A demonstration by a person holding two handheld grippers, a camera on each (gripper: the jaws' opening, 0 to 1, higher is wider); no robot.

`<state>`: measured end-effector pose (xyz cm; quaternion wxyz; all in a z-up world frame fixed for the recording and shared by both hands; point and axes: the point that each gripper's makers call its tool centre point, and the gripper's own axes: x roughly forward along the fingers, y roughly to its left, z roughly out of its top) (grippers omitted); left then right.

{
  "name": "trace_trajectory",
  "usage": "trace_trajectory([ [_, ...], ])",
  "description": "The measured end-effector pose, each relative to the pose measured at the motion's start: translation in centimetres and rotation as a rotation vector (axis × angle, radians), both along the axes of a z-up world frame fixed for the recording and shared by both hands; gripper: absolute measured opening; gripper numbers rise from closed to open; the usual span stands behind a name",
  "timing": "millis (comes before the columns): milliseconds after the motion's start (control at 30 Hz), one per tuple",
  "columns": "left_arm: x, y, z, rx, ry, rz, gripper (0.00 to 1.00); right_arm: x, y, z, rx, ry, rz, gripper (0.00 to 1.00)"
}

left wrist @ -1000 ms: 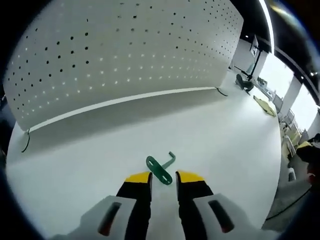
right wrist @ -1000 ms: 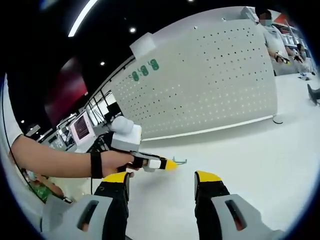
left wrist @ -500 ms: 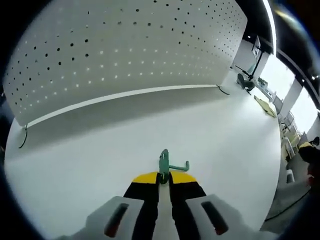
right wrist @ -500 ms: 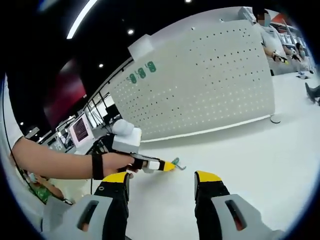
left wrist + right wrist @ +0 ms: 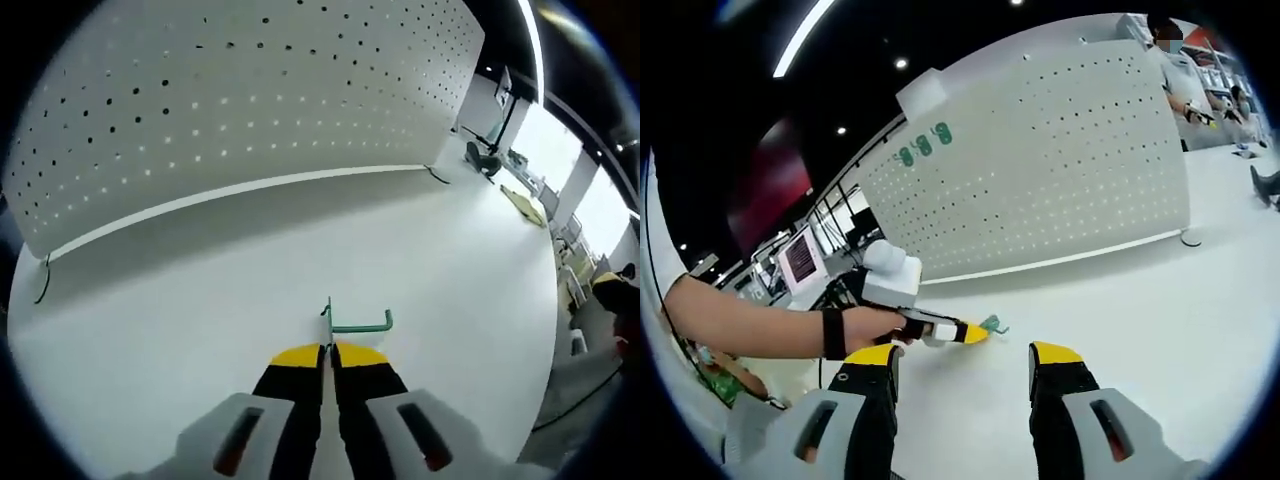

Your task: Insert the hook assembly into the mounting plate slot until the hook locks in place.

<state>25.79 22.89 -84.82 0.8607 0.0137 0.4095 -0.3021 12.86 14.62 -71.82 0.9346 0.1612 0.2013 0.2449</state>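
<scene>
My left gripper (image 5: 327, 350) is shut on the green hook (image 5: 352, 322), whose flat plate stands upright between the yellow tips while its bent arm sticks out to the right. The hook hangs just above the white table (image 5: 200, 300). Behind it rises the white perforated mounting plate (image 5: 250, 100), a wide curved board full of small holes. In the right gripper view my right gripper (image 5: 962, 358) stands open with nothing between its jaws. There the left gripper (image 5: 975, 332) comes in from the left with the green hook (image 5: 993, 323) at its tip, a hand (image 5: 865, 325) holding it.
The mounting plate (image 5: 1060, 160) stands on small wire feet (image 5: 442, 182) at the back of the table (image 5: 1160, 300). A person (image 5: 1185, 70) stands beyond its far right end. Some dark and yellowish things (image 5: 505, 175) lie at the table's far right.
One second ago the hook lay flat on the table between my open left jaws. They have since shut on it, and the hook now stands upright, slightly raised. The right gripper has not moved.
</scene>
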Motion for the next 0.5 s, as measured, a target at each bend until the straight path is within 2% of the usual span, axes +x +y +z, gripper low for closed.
trace_trajectory([
  [233, 0.0, -0.2, 1.0, -0.025, -0.023, -0.005, 0.04, 0.0, 0.3, 0.2, 0.003, 0.000, 0.010, 0.53],
  [500, -0.9, -0.6, 2.2, -0.064, -0.043, -0.011, 0.03, 0.3, 0.4, 0.8, 0.005, -0.015, 0.013, 0.53],
])
